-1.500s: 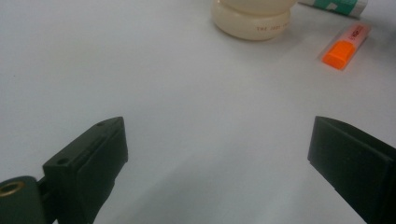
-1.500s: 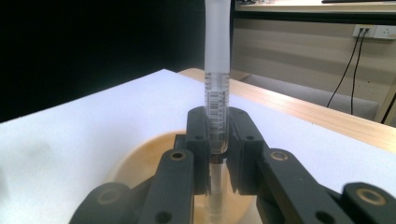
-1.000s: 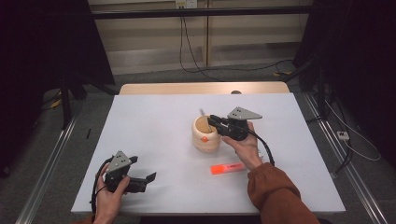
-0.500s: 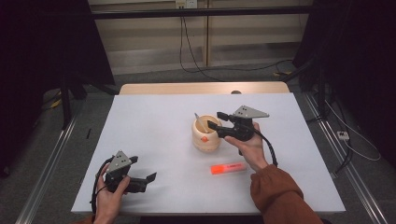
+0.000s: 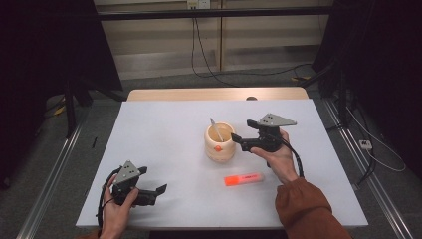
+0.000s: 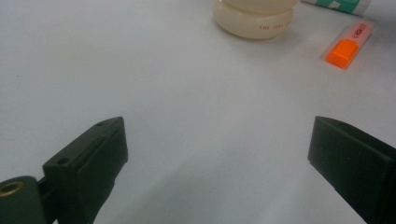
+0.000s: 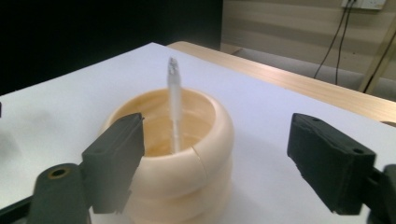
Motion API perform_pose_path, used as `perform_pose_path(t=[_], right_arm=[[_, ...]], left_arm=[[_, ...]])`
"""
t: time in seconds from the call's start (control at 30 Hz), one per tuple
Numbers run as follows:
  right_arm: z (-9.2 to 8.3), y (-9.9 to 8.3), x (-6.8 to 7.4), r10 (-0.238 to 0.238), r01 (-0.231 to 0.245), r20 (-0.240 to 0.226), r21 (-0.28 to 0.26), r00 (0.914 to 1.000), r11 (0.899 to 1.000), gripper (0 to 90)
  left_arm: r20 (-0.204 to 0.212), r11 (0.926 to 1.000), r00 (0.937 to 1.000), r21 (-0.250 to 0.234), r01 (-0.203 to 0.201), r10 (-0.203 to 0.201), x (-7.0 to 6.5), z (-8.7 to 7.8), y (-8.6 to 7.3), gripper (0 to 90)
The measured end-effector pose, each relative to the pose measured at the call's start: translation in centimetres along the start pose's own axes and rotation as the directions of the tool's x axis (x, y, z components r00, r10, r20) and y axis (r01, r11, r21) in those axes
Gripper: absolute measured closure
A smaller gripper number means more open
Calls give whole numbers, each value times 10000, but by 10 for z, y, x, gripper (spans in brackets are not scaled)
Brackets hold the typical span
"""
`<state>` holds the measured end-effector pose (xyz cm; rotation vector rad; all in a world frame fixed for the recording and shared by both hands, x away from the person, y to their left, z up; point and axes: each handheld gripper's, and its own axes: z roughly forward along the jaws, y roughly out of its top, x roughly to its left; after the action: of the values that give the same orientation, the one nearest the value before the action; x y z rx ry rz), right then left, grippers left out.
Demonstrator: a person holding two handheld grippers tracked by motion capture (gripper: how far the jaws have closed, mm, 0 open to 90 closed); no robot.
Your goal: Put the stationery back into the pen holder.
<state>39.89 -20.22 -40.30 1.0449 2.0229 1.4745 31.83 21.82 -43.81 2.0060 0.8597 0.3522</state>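
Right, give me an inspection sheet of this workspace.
Surface: white table, bare around the things.
Job's things: cream ringed cup upright mid-table, a pen leaning inside it; orange highlighter lying flat nearer the person.
Clutter: nothing seen.
Grippers: right hand-held gripper beside the cup, jaws just opened, nothing between them; left hand-held gripper open near the front left edge.
Cables: one trailing from each gripper; more on the floor behind.
Surroundings: metal floor rails, dark side panels.

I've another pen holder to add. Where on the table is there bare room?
The wide white stretch left of the cream holder, up to the left gripper, is bare. So is the far right corner. Crowded: between holder, right gripper and orange highlighter.
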Motion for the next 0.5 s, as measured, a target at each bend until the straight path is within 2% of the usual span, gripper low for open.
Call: perform_pose_path(t=[0.07,0.1,0.2,0.23,0.3,0.5], right_arm=[[-4,-2,-1,149,-150,71,78,9999,9999,139],[-8,-3,-2,201,-205,112,337,9997,9992,103],[-12,-5,-2,265,-271,171,346,9995,9990,97],[-17,-7,-3,175,-192,441,387,9989,9991,77],[-19,-9,-3,122,-147,585,436,9982,9989,72],[-35,-16,-10,376,-435,868,672,9955,9968,74]], left_arm=[[22,10000,10000,22,-22,22,0,1,0,47],[46,10000,10000,6,-11,11,0,2,0,47],[78,10000,10000,38,-58,58,0,1,0,47],[73,10000,10000,9,-63,63,0,1,0,47],[50,10000,10000,22,-59,58,0,1,0,47],[38,10000,10000,10,-31,31,1,2,0,47]])
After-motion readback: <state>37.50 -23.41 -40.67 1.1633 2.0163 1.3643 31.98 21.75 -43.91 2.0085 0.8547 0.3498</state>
